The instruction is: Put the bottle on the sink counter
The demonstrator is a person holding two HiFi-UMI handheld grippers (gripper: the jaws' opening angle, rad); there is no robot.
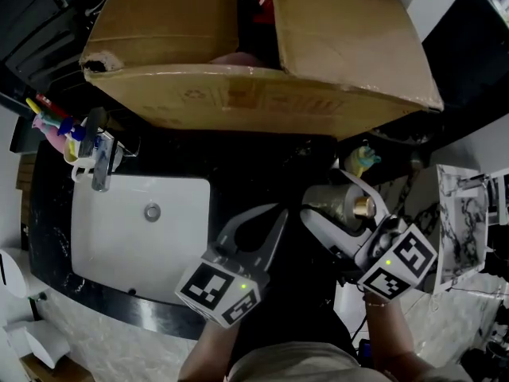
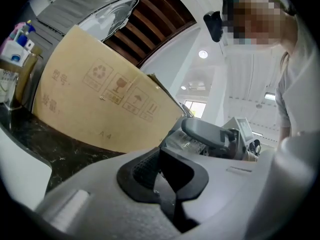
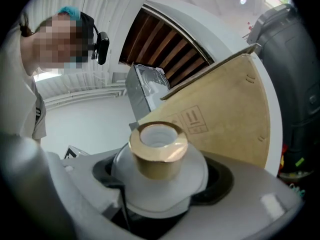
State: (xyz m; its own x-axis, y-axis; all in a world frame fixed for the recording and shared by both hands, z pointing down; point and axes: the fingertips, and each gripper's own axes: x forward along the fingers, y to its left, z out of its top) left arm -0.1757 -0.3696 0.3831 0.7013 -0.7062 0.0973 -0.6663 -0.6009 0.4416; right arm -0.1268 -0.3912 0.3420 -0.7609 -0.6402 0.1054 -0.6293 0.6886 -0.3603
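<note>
The bottle (image 1: 340, 200) is white with a gold collar (image 3: 157, 154) and an open mouth, with no cap on it. My right gripper (image 1: 326, 197) is shut on its body and holds it above the black counter (image 1: 262, 165), to the right of the sink (image 1: 87, 237). In the right gripper view the bottle's neck sticks up between the jaws of the right gripper (image 3: 160, 189). My left gripper (image 1: 274, 212) hangs over the counter just left of the bottle, shut with nothing in it; in the left gripper view its pads (image 2: 142, 169) meet.
A large cardboard box (image 1: 262, 54) overhangs the back of the counter. A faucet (image 1: 102, 161) and a cup of coloured brushes (image 1: 56, 126) stand at the sink's back left. A small teal and yellow figure (image 1: 362, 159) sits behind the bottle. A marbled panel (image 1: 461, 221) is at the right.
</note>
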